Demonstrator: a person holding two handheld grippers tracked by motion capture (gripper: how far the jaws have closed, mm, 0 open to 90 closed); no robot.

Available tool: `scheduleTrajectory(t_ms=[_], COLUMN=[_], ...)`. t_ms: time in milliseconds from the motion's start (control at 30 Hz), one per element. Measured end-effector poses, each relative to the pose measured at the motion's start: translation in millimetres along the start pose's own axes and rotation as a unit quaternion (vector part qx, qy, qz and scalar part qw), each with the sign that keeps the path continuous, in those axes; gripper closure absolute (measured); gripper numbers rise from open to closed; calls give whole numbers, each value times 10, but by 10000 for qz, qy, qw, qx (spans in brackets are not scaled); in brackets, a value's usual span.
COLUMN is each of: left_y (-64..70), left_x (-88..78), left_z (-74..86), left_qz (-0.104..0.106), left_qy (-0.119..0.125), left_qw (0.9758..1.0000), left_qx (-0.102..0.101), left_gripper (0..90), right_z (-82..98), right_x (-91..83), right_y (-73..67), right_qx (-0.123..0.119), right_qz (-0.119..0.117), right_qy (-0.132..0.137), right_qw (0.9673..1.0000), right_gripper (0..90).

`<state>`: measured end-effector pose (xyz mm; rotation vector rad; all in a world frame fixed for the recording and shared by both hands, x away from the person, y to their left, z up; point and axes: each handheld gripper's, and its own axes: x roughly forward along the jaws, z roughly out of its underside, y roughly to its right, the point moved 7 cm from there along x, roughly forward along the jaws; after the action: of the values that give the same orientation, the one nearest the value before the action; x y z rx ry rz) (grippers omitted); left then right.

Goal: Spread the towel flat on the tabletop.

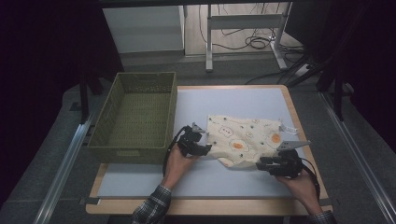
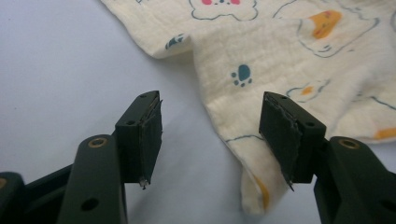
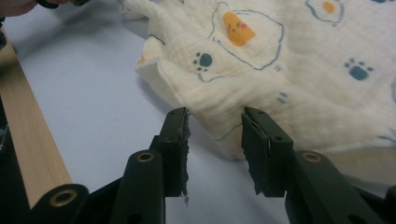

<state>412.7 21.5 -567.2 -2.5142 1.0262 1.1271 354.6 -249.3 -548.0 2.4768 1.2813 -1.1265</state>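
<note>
A cream cloth (image 1: 247, 135) printed with paw prints and orange animals lies crumpled on the pale mat (image 1: 224, 100). My left gripper (image 1: 205, 148) sits at the cloth's left edge. In the left gripper view, the left gripper (image 2: 212, 100) stands open, with the cloth's hem (image 2: 243, 135) running between the jaws and the pads off it. My right gripper (image 1: 260, 164) is at the cloth's near right corner. In the right gripper view, the right gripper (image 3: 215, 114) is open, and a fold of the cloth (image 3: 261, 70) lies just ahead of and between its jaws.
An olive woven basket (image 1: 126, 153) stands empty at the left of the table, close beside my left hand. The table's wooden rim (image 1: 210, 205) runs along the near side and also appears as the wooden rim (image 3: 32, 140) left of the right gripper.
</note>
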Motion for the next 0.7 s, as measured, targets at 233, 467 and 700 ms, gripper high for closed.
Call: scheduleTrajectory(t_ms=[233, 467, 700], left_y=[70, 87, 205], left_x=[-42, -75, -163], left_z=[46, 101, 173], left_qz=[302, 470, 672], left_qy=[106, 194, 234], left_qw=[9995, 9985, 9974], left_qx=[-79, -189, -123], left_gripper=[366, 349, 339], right_z=[100, 100, 128], right_x=[113, 201, -87], right_y=[33, 70, -25], right_qx=[49, -269, -319], right_qz=[53, 564, 597], right_qy=[-122, -69, -27], right_qw=[9999, 9980, 9977], right_gripper=[614, 878, 881])
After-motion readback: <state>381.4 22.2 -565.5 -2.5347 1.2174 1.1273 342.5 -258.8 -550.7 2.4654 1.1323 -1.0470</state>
